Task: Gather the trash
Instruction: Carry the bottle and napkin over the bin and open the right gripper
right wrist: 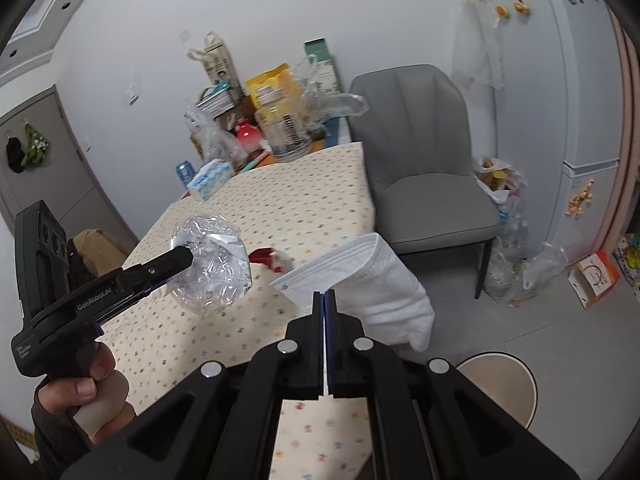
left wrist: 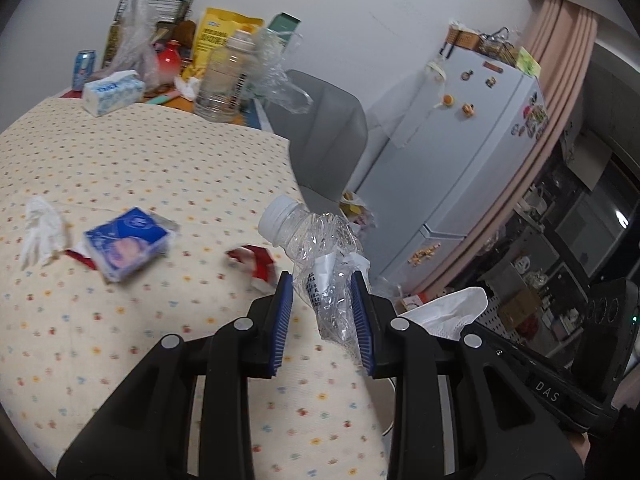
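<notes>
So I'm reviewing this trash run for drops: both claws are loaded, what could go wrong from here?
The left claw pinches a crushed plastic bottle by its crumpled body; slick, thin plastic could slip out. The right claw grips the white face mask only at one edge, so it dangles and might snag or pull free.

My side of the table [right wrist: 280, 192] lies mostly bare, leaving me room to pass low over the cloth. Scattered in the way are a tissue [left wrist: 40, 228], a blue pack [left wrist: 128, 244] and a red wrapper [left wrist: 256, 260]. The far end is crowded with bottles and bags [right wrist: 280, 116]. Beyond the edge stands a chair [right wrist: 424, 152], with open floor [right wrist: 560, 340] beside it.
</notes>
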